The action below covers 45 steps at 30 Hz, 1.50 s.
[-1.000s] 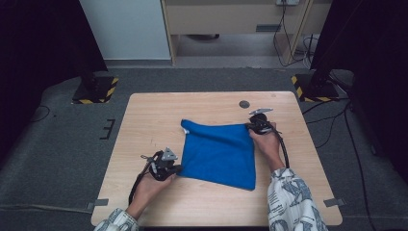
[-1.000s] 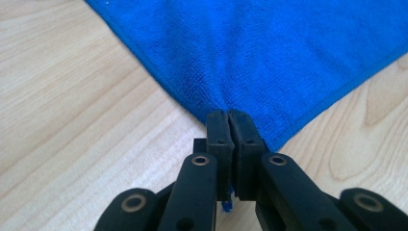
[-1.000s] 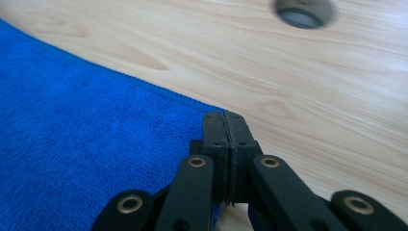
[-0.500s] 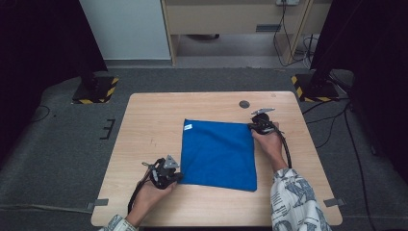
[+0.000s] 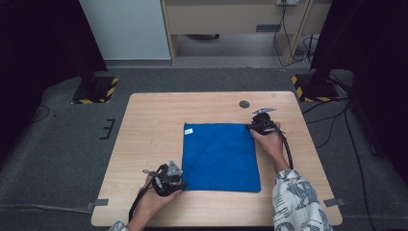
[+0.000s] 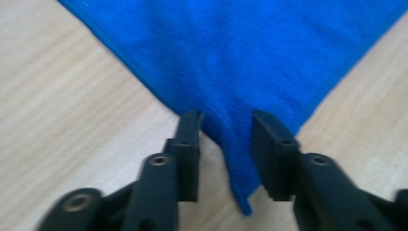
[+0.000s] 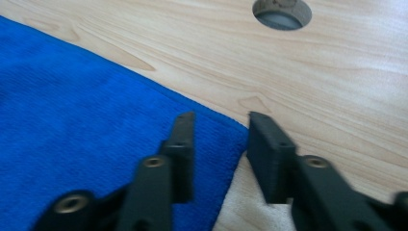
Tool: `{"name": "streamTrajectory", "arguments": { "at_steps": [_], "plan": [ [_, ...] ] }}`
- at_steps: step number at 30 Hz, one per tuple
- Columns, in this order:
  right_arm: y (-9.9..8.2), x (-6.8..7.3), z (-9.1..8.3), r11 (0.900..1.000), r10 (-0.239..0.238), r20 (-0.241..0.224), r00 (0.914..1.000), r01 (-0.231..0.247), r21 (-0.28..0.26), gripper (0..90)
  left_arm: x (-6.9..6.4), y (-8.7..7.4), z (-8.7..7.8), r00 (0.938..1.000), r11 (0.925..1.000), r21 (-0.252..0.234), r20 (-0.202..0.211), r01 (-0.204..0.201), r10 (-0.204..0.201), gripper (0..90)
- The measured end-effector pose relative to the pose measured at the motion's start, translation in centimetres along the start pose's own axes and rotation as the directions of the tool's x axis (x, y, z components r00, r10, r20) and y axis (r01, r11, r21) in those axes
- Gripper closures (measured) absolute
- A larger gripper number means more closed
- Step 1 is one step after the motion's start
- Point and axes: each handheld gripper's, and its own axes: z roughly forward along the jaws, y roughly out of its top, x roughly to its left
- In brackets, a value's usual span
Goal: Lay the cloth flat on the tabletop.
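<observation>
A blue microfibre cloth [image 5: 220, 157] lies spread flat as a near-square on the middle of the wooden table [image 5: 144, 125], a small white label [image 5: 188, 131] at its far left corner. The left gripper [image 5: 179, 181] sits at the cloth's near left corner; in the left gripper view its jaws have just been opening and stand apart, the cloth's corner [image 6: 238, 159] lying loose between them with a gap on each side, its pointed tip running toward the bottom of that view, blurred. The right gripper [image 5: 251, 127] rests at the far right corner; its jaws too have just been opening, and in the right gripper view the cloth's edge [image 7: 211, 120] lies under and between them, ungripped. The person's hands cover most of both gripper bodies in the high view. A round cable hole [image 5: 244, 104] lies beyond the right gripper, cut off by the top edge of the right gripper view.
</observation>
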Motion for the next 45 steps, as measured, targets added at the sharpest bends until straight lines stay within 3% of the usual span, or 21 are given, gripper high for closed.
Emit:
{"name": "streamTrajectory", "arguments": {
  "at_steps": [3, 7, 17, 26, 29, 36, 39, 45],
  "plan": [
    [0.0, 0.5, -0.7, 0.9993, -0.013, -0.005, 0.9999, 0.013, -0.035, 44.8, 0.6, 0.2, -0.2, 0.9993, 0.9991, -0.043, -0.037, 0.008, -0.009, 40.6],
    [-0.3, 1.3, -1.4, 0.9995, -0.003, -0.042, 0.9991, 0.002, -0.033, 33.4, 1.8, 0.5, 0.0, 0.9988, 0.9961, -0.085, -0.040, 0.025, -0.028, 33.1],
    [-0.7, 3.6, -2.7, 0.9979, -0.034, -0.091, 0.9953, 0.029, -0.058, 30.2, 5.3, 1.9, 1.6, 0.9953, 0.9908, -0.122, -0.071, 0.057, -0.066, 34.6],
    [-1.1, 5.9, -4.1, 0.9942, -0.074, -0.127, 0.9891, 0.063, -0.087, 30.1, 6.1, 2.8, 3.8, 0.9977, 0.9944, -0.101, -0.057, 0.030, -0.036, 33.1],
    [-1.3, 6.8, -4.5, 0.9929, -0.085, -0.144, 0.9859, 0.071, -0.095, 30.3, 6.1, 2.8, 4.3, 0.9967, 0.9978, -0.067, -0.080, 0.003, -0.008, 34.5],
    [-1.6, 9.1, -5.6, 0.9873, -0.132, -0.184, 0.9740, 0.113, -0.111, 30.2, 6.9, 2.7, 4.1, 0.9922, 0.9977, -0.066, -0.123, 0.010, -0.019, 35.8],
    [-1.6, 10.1, -6.0, 0.9842, -0.147, -0.204, 0.9679, 0.123, -0.127, 28.8, 7.1, 2.6, 4.0, 0.9929, 0.9975, -0.070, -0.117, 0.015, -0.023, 35.6],
    [-1.6, 12.2, -6.5, 0.9816, -0.172, -0.252, 0.9524, 0.144, -0.125, 21.1, 7.9, 3.7, 3.0, 0.9930, 0.9916, -0.128, -0.113, 0.020, -0.034, 27.6]
  ]
}}
